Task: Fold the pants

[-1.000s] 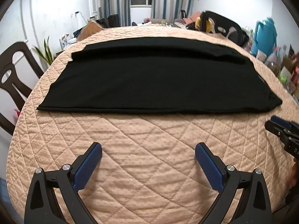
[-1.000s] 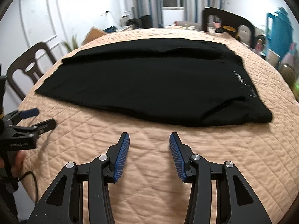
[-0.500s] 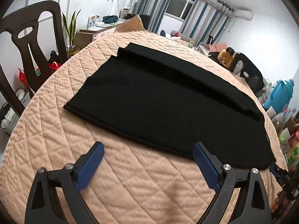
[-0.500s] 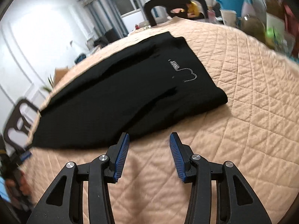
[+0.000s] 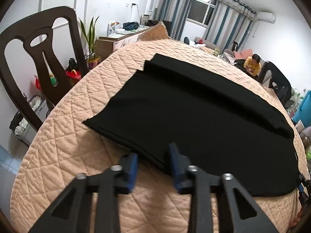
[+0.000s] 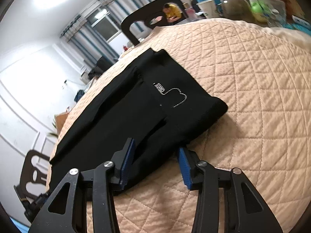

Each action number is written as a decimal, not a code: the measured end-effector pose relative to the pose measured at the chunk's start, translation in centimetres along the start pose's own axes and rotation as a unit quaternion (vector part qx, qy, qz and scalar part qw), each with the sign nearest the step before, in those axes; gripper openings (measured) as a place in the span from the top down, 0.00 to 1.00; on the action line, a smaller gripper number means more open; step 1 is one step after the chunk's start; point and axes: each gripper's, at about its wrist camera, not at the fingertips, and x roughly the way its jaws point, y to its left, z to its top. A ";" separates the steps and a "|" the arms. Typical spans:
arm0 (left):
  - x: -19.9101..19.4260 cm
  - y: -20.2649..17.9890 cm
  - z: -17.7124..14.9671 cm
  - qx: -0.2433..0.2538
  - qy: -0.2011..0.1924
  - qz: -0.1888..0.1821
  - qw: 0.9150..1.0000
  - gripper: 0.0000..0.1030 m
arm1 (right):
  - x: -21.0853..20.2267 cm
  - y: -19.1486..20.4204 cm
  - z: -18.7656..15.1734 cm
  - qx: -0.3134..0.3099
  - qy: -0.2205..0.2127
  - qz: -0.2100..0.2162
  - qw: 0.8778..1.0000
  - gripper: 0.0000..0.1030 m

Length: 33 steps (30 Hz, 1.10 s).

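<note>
Black pants [image 5: 194, 112] lie flat, folded lengthwise, on the peach quilted table [image 5: 64, 145]. In the right wrist view the waist end with white stitched lettering [image 6: 171, 95] is nearest. My left gripper [image 5: 153, 156] is open, its blue pads straddling the near edge of the pants by the leg end. My right gripper [image 6: 155, 155] is open, its pads on either side of the near edge by the waist end. The fabric is between the jaws of both, not pinched.
A dark wooden chair [image 5: 38, 58] stands left of the table, another chair [image 6: 147, 19] at the far side. Cups, jars and bottles [image 6: 252, 5] crowd the table's right end. A person in yellow [image 5: 252, 66] sits far back.
Both grippers have moved forward and down to the near edge of the pants. The left jaws have narrowed from wide open. The right jaws now straddle the fabric edge.
</note>
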 end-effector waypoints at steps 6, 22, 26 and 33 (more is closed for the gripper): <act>0.3 0.1 0.5 -0.006 0.007 -0.016 1.000 0.96 | 0.5 -0.4 0.5 0.015 0.009 -0.006 1.000 0.95; -8.2 4.8 -7.6 -0.003 -0.010 -0.082 0.997 0.96 | -10.2 -4.2 -5.6 -0.005 0.006 0.027 1.000 0.98; -7.7 4.9 -7.4 -0.002 -0.001 -0.077 0.997 0.95 | -9.3 -5.4 -6.0 0.009 0.020 0.029 0.999 0.98; -8.7 4.5 -7.2 0.014 -0.010 -0.068 0.998 0.93 | -9.3 -4.0 -5.7 -0.015 0.014 0.017 1.000 0.98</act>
